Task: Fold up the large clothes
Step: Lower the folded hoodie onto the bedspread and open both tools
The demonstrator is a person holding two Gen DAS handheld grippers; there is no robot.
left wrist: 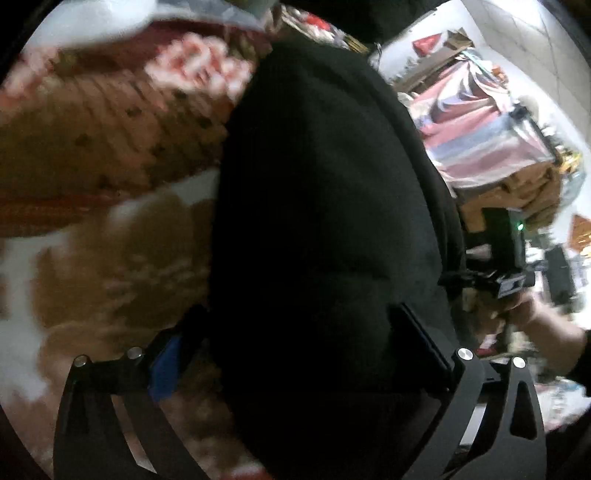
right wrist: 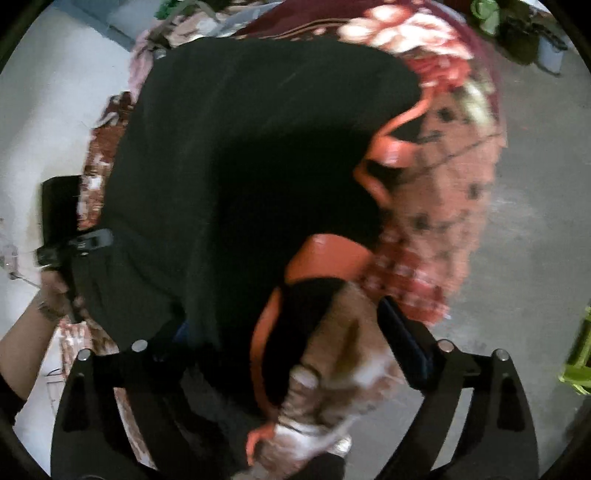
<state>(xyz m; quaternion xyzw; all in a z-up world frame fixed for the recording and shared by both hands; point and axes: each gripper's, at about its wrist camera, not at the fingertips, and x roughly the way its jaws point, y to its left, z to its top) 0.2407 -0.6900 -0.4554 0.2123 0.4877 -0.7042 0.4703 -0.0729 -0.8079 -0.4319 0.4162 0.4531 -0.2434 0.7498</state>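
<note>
The black top (left wrist: pixel 314 221) hangs over the flowery blanket (left wrist: pixel 110 129). The left gripper (left wrist: pixel 295 350) and right gripper (right wrist: pixel 288 339) each seem to pinch it (blurry, so unsure). Lift both sides evenly.

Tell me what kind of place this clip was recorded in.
Probably a lived-in home room, perhaps a bedroom: a floral blanket under the black garment, piled fabrics and boxes against a white wall, bare grey floor.

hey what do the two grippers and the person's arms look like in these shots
Both the left gripper and right gripper have matte black curved finger frames with silver bolts and blue inner pads. The right hand is bare with a dark sleeve; the left hand wears a wristband.
</note>
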